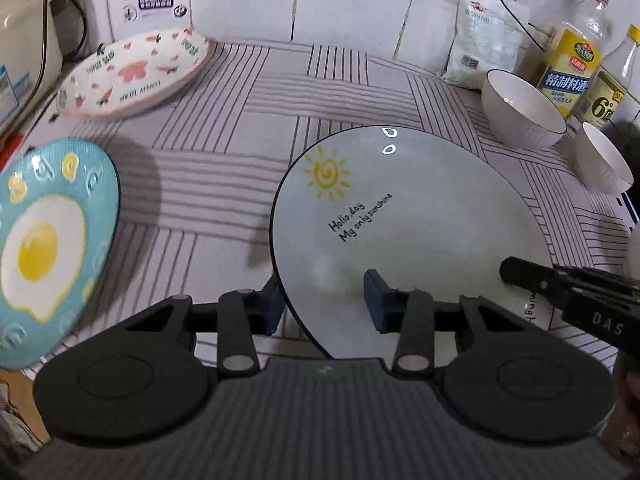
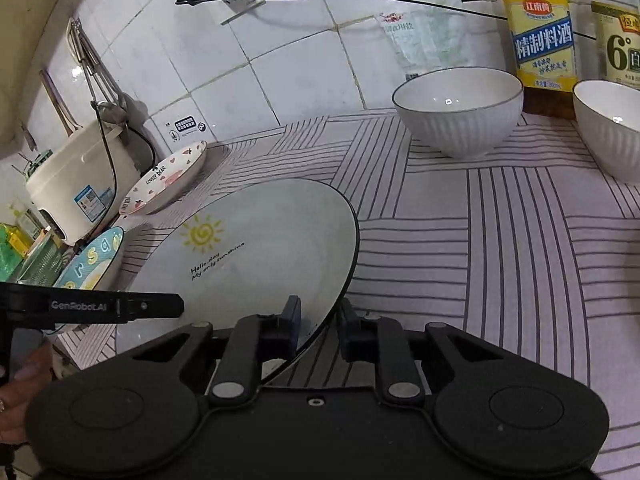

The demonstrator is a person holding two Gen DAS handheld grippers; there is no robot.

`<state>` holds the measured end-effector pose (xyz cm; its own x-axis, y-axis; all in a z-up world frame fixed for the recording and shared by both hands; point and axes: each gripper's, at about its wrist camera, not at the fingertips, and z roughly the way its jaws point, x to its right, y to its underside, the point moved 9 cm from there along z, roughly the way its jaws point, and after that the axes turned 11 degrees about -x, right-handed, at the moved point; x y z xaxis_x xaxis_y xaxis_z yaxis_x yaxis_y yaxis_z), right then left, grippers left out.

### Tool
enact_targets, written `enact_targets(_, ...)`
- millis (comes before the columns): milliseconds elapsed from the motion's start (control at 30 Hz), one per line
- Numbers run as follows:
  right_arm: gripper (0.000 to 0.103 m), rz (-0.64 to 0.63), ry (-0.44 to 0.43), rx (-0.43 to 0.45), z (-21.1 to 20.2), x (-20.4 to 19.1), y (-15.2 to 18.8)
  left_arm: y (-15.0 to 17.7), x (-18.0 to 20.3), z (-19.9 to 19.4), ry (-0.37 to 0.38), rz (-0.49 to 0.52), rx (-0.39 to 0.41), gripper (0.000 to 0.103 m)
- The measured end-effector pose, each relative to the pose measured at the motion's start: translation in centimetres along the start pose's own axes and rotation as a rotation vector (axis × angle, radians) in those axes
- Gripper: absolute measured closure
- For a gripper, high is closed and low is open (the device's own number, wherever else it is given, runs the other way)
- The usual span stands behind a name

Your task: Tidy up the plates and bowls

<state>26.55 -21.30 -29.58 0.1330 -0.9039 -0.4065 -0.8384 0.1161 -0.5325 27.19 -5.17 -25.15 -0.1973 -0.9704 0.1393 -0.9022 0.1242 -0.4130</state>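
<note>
A pale grey plate [image 1: 400, 208] [image 2: 260, 248] with a yellow sun and the words "Hello day" lies on the striped cloth. My left gripper [image 1: 326, 304] straddles its near-left rim. One pad is outside the edge and the other stands over the plate face, with a wide gap between them. My right gripper [image 2: 320, 324] is shut on the plate's near-right rim, one pad above and one below. Each gripper's finger shows in the other view. A blue egg-print plate [image 1: 48, 240] [image 2: 92, 260] sits at the left. A pink-patterned plate [image 1: 132, 72] leans at the back left. Two white ribbed bowls [image 1: 520, 108] [image 1: 604, 160] stand at the back right.
Two bottles [image 2: 544, 28] [image 2: 616, 36] and a white bag [image 1: 484, 40] stand against the tiled wall behind the bowls. A white rice cooker [image 2: 80, 184] with its cord is at the far left. The striped cloth [image 1: 224, 184] covers the counter between the plates.
</note>
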Motion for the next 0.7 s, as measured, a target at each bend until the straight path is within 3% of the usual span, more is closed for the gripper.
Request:
enact_targets(167, 0.079, -0.028, -0.033, 0.015, 0.5, -0.6, -1.6, -2.3, -0.8, -0.3, -0.016, 0.005, 0.034, 0.063)
enact_targets(433, 0.078, -0.134, -0.031, 0.062, 2.6, -2.1, -6.9, -7.8, -2.6, 0.5, -0.021, -0.007, 0.077, 0.063)
enact_targets(700, 0.078, -0.180, -0.001, 0.067, 5.3, -1.5, -11.8, -12.3, -3.4, 3.0, 0.007, -0.012, 0.061, 0.063)
